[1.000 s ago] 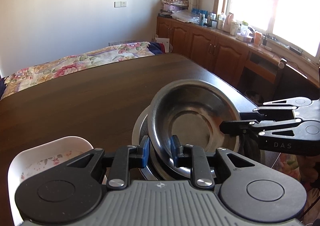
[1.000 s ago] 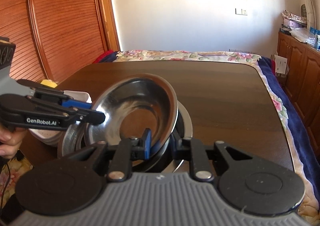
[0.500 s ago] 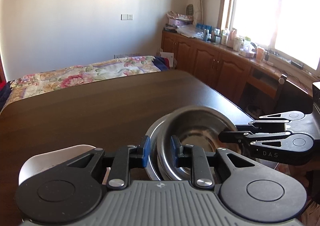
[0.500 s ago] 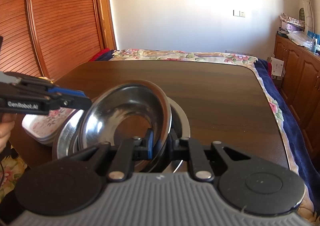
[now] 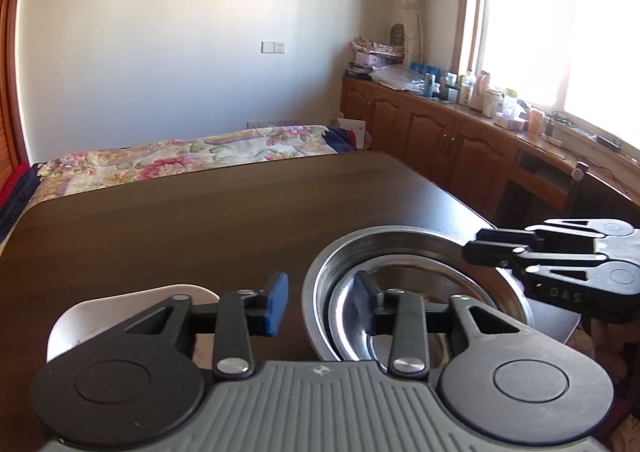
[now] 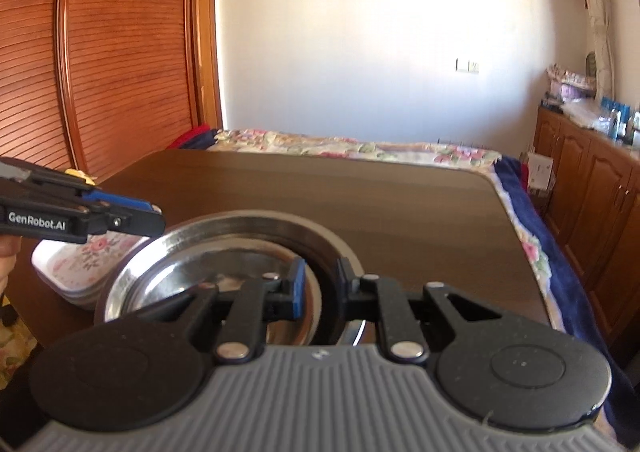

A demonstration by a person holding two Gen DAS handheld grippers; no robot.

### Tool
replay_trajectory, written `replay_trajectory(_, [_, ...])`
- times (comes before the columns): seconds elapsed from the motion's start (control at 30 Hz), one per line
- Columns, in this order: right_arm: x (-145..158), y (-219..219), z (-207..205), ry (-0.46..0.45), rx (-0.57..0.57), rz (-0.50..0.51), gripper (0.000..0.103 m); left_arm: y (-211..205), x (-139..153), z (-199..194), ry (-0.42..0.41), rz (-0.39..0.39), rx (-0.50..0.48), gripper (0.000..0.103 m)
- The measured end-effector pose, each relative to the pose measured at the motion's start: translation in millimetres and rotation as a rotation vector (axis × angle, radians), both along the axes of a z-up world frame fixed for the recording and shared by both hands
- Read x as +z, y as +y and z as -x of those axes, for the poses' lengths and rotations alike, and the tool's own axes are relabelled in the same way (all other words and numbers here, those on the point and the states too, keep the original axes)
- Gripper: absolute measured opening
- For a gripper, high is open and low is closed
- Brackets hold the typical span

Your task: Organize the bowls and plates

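Grippers first: your left gripper straddles the near rim of the steel bowl stack. Its jaws are opening. The blue pad sits outside the stack over the table, the other finger sits inside the bowls, and neither pad presses the metal.

Your right gripper straddles the opposite side of the same stack. Its jaws are also opening, though they are set much narrower. The blue pad sits inside the inner bowl and the other finger sits at the outer bowl rim, so both rims pass between them. You cannot tell from either view whether the pads touch the rims.

The inner bowl is nested in the outer bowl, and both sit level on the dark wooden table near its front edge. In the left wrist view the right gripper reaches in from the right, over the far side of the stack.

Just beside the stack, on the left gripper's side, you have a stack of white floral dishes. Its rim is close to the outer bowl. In the right wrist view the left gripper's tip hangs above the gap between the dishes and the bowls, and a hand shows at the frame edge behind it.

Beyond the table lies a bed with a floral cover. Wooden cabinets with cluttered tops run under a bright window. A slatted wooden wardrobe stands on the opposite side.
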State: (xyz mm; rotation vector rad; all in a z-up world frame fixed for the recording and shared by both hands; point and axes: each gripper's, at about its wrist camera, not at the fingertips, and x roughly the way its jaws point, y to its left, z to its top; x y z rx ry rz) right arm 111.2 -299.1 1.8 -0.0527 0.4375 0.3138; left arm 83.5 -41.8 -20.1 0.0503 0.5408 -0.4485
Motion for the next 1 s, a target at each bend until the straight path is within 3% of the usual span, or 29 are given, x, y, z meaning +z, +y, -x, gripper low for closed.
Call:
replay_trajectory(0.1, [0,-1,3,-0.033,-0.017,0.002,0.024,0,-6,2,-0.012,0.01,0.017,0.058])
replay_trajectory(0.17, [-3,-2,5,-0.054,-0.025,-0.001,0.036,0,-11,4,-0.018,0.022,0.029,0.062])
replay_trajectory(0.3, [-11,-8,5,-0.077,-0.046,-0.035,0.042,-2,-20,7,-0.033,0.023,0.022,0.082])
replay_trajectory(0.33, [-13,-10,4,-0.076,-0.048,-0.049,0.044,-3,-22,8,-0.039,0.02,0.024,0.083])
replay_trajectory(0.67, [-30,-14,2,-0.062,-0.073,-0.088,0.06,-10,-28,14,-0.07,0.004,0.022,0.085])
replay_trajectory(1.0, [-40,-11,3,-0.066,-0.053,-0.122,0.06,-13,-34,12,-0.025,0.038,0.014,0.067])
